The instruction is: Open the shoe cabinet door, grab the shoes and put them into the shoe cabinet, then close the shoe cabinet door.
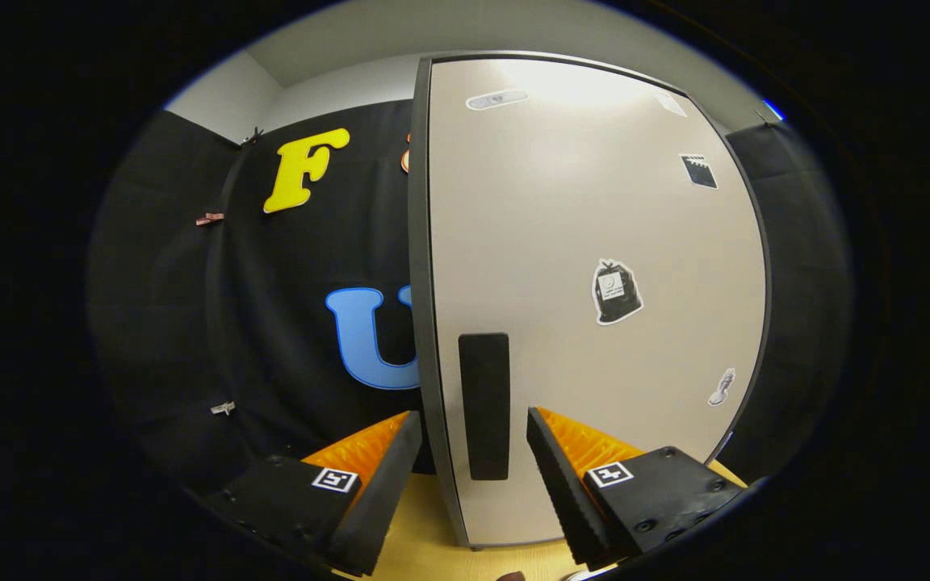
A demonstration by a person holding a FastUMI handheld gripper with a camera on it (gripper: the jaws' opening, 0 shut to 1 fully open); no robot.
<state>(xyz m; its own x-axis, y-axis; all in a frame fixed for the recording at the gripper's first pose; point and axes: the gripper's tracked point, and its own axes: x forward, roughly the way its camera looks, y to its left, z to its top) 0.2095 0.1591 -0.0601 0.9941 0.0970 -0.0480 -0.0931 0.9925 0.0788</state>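
Shoe cabinet door [594, 307], beige, just ahead, left edge toward gripper [473, 436].
Fingers spread wide, holding nothing, straddling black handle [484, 406]; stickers [616, 291] on right, writing too small to read.

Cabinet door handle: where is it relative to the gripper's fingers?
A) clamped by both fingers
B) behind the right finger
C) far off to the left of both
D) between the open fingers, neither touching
D: the black handle on the cabinet door stands in the gap of the open gripper, clear of both fingers.
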